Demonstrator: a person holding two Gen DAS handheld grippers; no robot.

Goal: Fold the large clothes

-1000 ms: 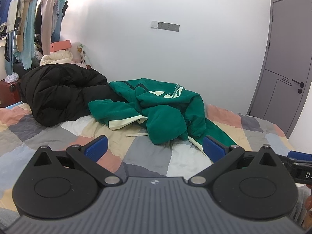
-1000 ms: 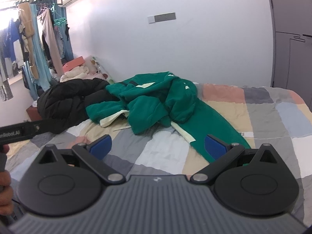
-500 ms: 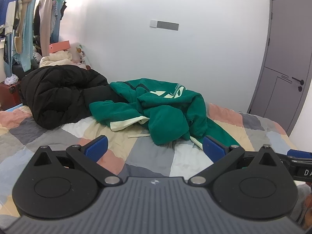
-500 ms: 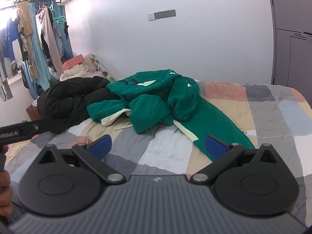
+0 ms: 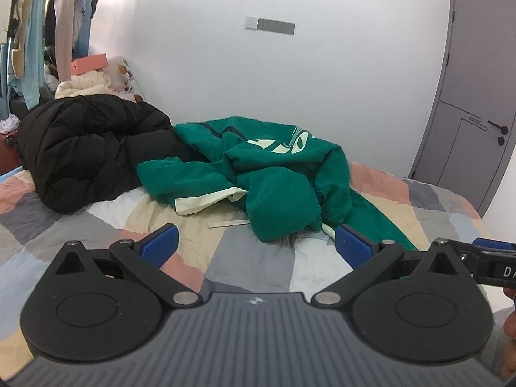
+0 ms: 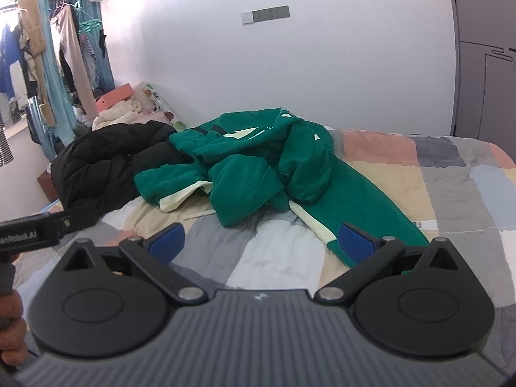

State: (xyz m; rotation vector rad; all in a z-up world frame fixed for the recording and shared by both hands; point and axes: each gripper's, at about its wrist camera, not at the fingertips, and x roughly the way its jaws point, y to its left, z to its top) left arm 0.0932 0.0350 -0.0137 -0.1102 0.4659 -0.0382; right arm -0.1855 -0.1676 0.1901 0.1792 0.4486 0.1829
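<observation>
A crumpled green garment with cream trim [image 5: 267, 180] lies in a heap on the patchwork bed cover [image 5: 258, 258]; it also shows in the right wrist view [image 6: 258, 174], with one long green part stretched toward the near right [image 6: 364, 206]. My left gripper [image 5: 256, 246] is open and empty, held above the bed short of the heap. My right gripper [image 6: 261, 242] is open and empty, also short of the heap, its right fingertip over the green part's near end.
A black puffer coat [image 5: 87, 151] lies bunched left of the green garment, touching it. Clothes hang on a rack [image 6: 48, 74] at far left. A white wall is behind the bed. A grey door [image 5: 474, 113] stands at right.
Both grippers have moved a little closer to the green garment. Both stay open and empty.
</observation>
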